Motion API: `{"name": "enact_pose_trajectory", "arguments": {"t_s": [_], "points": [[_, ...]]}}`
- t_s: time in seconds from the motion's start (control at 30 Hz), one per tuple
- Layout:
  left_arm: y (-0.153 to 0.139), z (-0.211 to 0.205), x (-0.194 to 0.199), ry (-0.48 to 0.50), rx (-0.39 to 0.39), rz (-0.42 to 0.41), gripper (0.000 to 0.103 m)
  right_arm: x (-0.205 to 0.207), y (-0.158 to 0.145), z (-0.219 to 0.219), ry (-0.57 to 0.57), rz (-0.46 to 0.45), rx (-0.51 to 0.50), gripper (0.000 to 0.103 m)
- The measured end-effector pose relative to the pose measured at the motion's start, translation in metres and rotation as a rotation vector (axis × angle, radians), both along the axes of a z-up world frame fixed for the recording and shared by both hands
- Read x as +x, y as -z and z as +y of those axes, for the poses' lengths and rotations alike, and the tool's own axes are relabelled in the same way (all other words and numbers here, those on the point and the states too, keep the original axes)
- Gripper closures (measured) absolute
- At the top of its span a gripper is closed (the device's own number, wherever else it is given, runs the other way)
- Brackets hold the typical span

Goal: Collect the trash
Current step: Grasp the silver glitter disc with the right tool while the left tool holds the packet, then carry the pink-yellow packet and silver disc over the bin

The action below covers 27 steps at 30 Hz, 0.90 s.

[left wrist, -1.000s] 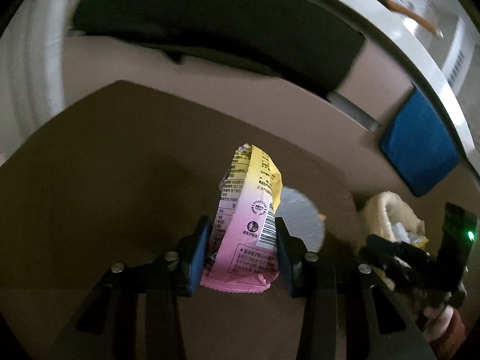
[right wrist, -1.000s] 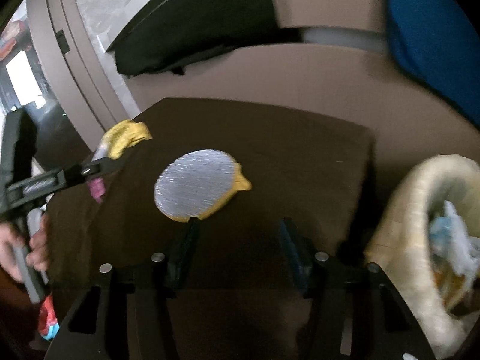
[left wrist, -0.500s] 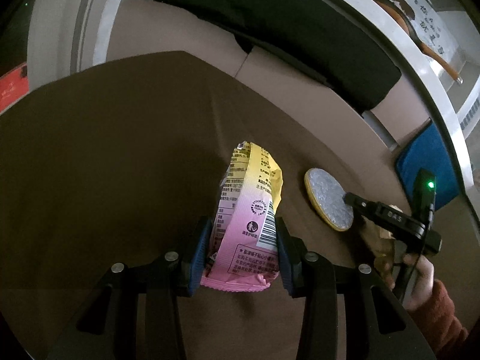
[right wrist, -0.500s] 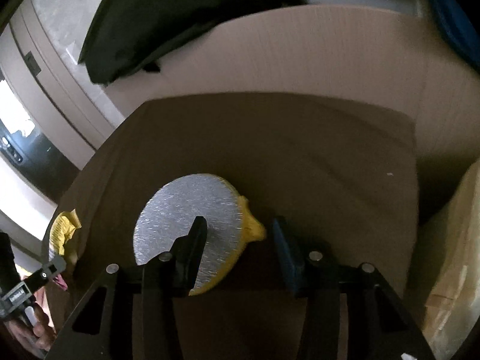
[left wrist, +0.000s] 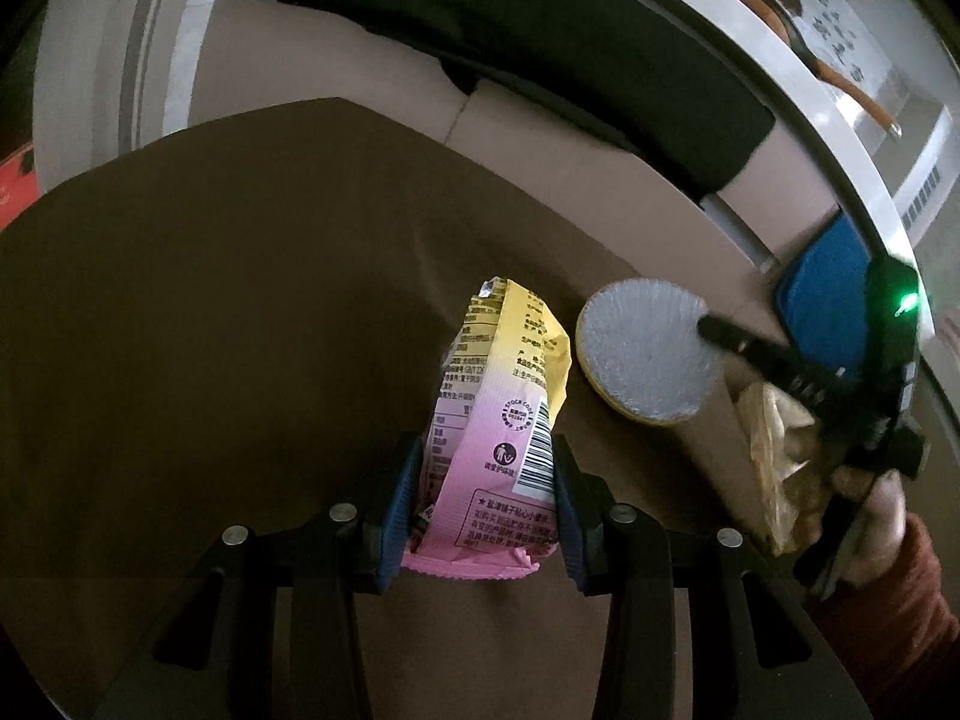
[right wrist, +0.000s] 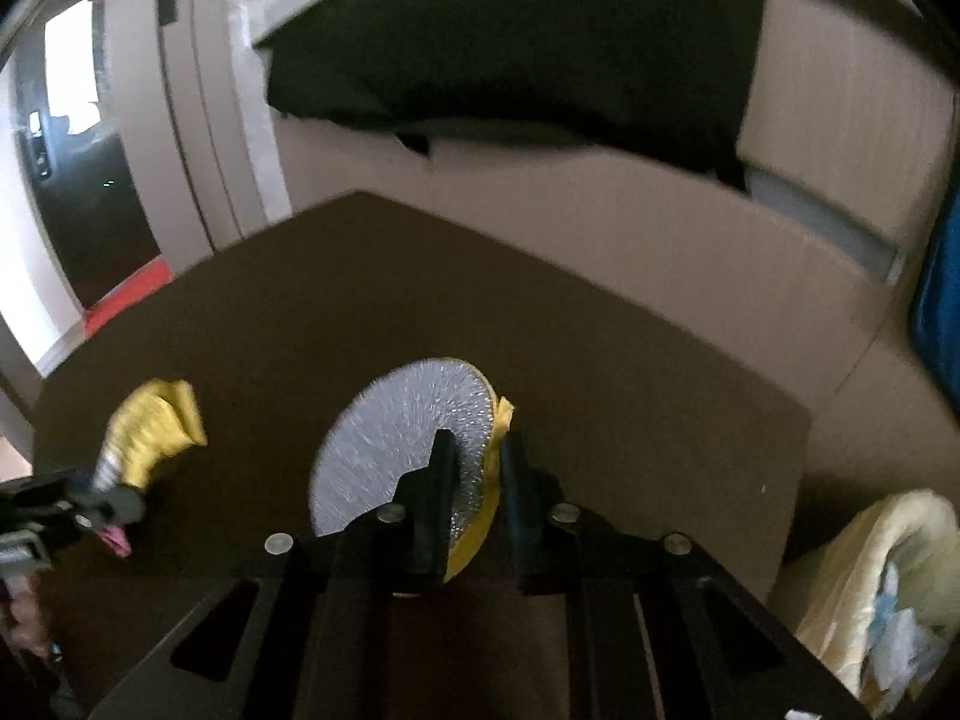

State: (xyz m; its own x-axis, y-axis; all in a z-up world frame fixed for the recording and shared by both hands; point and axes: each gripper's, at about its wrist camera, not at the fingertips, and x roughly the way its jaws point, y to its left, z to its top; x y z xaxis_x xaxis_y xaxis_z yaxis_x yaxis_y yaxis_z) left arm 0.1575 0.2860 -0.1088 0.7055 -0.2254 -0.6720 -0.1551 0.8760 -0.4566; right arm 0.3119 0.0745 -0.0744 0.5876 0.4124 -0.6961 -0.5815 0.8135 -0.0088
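Ahead of both your claws runs a pale sofa (right wrist: pixel 600 240) with a black cushion (right wrist: pixel 510 48) along its back and a blue cushion (left wrist: pixel 828 294) to the right end; a doorway and a red patch of floor show far left of your right claw. Under both claws lies the dark brown counter (left wrist: pixel 210 330), bare apart from the trash. Low to the right of your right claw sits the cream trash bag (right wrist: pixel 888 588), mouth open, crumpled paper inside. Your left claw (left wrist: pixel 483 495) is clamped on the pink-and-yellow snack wrapper (left wrist: pixel 498 420), which stands up between its blue pads. Your right claw (right wrist: pixel 477 459) has just been closing, and its jaws now pinch the right edge of the round foil lid (right wrist: pixel 396 444) with the yellow rim, which juts up and to the left of them. Both pieces look secured, so the pick-up step seems finished; next you need to carry each to the bag and release over its mouth, keeping the thin lid from slipping out.
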Motion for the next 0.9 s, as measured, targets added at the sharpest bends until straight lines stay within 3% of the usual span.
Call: {"name": "enact_pose_trajectory", "arguments": {"t_s": [0.1,0.27,0.5,0.73,0.83,0.9], "points": [[0.001,-0.010,-0.001,0.041,-0.024,0.005,0.061,-0.014,-0.016,0.006,-0.026,-0.048,-0.011,0.090],[0.004,-0.027,0.000,0.071,0.034,0.007,0.061,-0.032,-0.025,0.021,-0.077,-0.092,-0.046,0.090],[0.008,-0.038,0.003,0.101,0.061,0.009,0.061,-0.043,-0.022,0.033,-0.134,-0.044,-0.012,0.090],[0.013,-0.033,0.001,0.109,0.006,0.003,0.061,-0.046,-0.019,0.041,-0.278,0.110,0.172,0.083],[0.013,-0.033,-0.001,0.106,0.002,0.001,0.061,-0.047,-0.007,0.051,-0.282,0.135,0.148,0.083],[0.013,-0.032,-0.003,0.095,-0.010,0.000,0.061,-0.048,-0.001,0.056,-0.250,0.105,0.105,0.089]]}}
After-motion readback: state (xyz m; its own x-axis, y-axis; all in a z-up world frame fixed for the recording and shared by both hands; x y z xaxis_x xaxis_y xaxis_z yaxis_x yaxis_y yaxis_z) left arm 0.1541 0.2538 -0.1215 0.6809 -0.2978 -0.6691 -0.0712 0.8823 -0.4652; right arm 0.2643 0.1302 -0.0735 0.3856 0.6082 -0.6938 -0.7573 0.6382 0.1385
